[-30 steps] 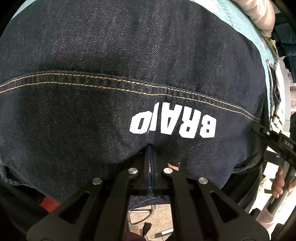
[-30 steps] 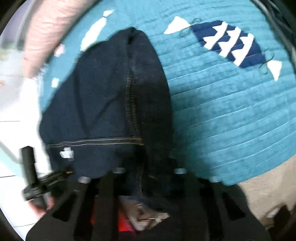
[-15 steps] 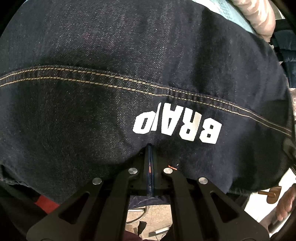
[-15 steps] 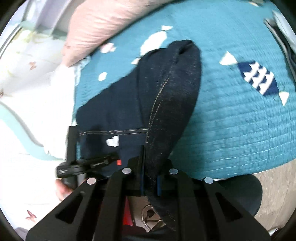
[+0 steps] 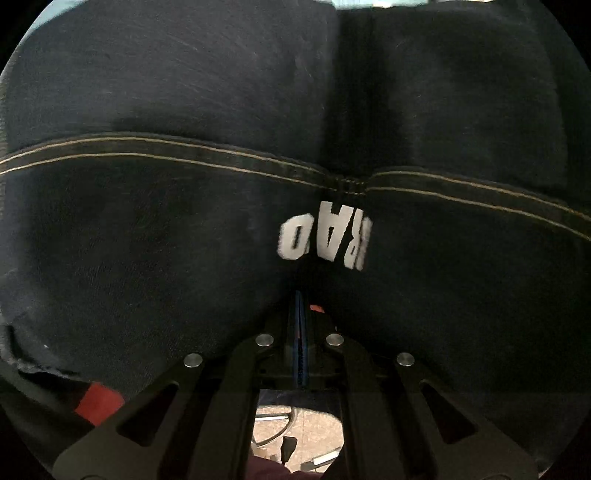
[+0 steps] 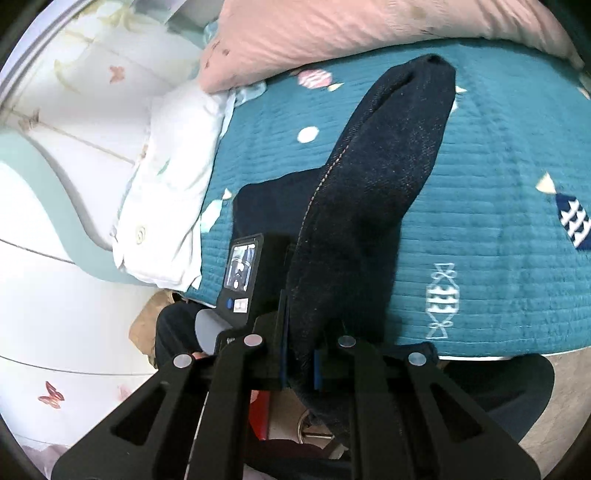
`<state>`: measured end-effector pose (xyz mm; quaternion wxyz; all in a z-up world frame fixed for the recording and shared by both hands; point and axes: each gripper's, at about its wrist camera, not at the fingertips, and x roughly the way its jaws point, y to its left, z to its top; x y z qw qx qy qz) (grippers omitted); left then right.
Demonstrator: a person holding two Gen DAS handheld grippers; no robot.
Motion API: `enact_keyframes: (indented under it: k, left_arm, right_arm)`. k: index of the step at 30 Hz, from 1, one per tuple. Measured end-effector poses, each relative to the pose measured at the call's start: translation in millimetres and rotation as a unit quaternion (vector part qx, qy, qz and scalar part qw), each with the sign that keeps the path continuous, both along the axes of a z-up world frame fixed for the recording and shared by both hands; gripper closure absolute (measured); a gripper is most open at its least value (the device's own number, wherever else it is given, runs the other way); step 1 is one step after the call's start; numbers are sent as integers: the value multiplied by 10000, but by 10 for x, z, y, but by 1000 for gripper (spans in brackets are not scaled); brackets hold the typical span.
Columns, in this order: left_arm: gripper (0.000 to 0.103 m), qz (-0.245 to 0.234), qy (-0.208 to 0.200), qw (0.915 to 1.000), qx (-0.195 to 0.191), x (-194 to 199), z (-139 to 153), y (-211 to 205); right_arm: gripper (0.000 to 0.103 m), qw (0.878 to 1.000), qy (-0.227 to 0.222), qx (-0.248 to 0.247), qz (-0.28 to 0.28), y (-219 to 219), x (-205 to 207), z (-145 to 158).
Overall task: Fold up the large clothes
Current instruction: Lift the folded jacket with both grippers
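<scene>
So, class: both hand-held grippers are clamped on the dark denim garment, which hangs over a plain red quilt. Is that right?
Not quite. The right wrist view shows the quilt is teal with fish and sweet patterns, not plain red. Both the left hand-held gripper and right hand-held gripper are clamped on the dark denim garment.

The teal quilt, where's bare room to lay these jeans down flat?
Open quilt lies right of the jeans, toward the fish prints. The left is crowded: white shirt along the edge, pink duvet across the far side.
</scene>
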<state>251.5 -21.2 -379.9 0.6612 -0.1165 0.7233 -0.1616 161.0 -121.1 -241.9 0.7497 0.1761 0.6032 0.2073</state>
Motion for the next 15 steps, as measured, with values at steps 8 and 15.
enact_keyframes:
  k: [8, 15]
  left_arm:
    - [100, 324, -345, 9989, 5, -179, 348, 762]
    - [100, 1016, -285, 9944, 115, -364, 345, 1606]
  right_arm:
    - [94, 9971, 213, -515, 524, 872, 100, -93]
    - [94, 9886, 636, -941, 985, 1736, 270, -572]
